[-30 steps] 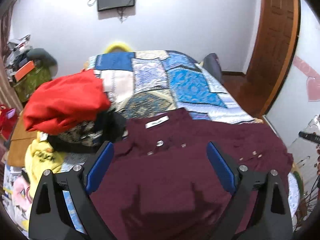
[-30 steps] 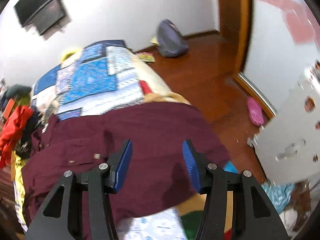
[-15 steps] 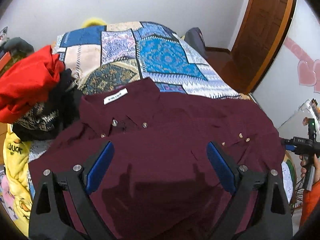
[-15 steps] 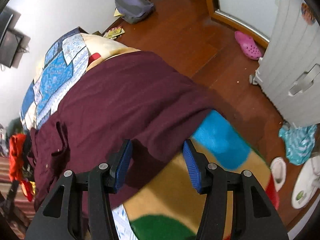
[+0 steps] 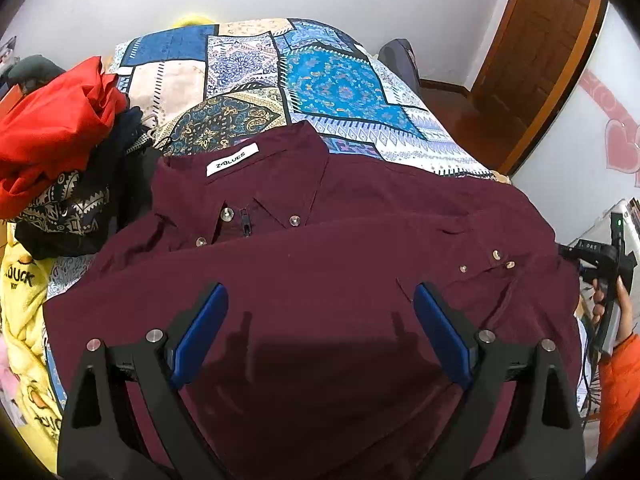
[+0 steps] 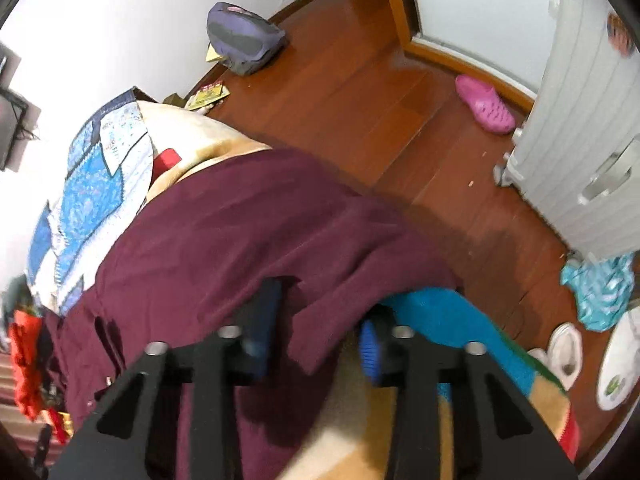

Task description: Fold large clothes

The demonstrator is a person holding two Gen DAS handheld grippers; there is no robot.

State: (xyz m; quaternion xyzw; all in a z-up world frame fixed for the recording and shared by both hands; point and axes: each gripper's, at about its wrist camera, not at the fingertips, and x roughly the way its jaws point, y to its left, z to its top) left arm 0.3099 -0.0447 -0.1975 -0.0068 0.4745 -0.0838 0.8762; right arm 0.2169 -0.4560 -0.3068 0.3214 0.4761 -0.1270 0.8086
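My left gripper (image 5: 320, 320) points down with its two blue pads wide apart and nothing between them. My right gripper (image 6: 316, 332) also points down. Its jaws have just been closing, with a fold of dark red cloth between them. My right hand (image 5: 610, 300) holds its handle.

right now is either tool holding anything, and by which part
The left tool stands open above the maroon shirt, holding nothing. The right tool has just been closing around the shirt's edge; a firm grip cannot be told.
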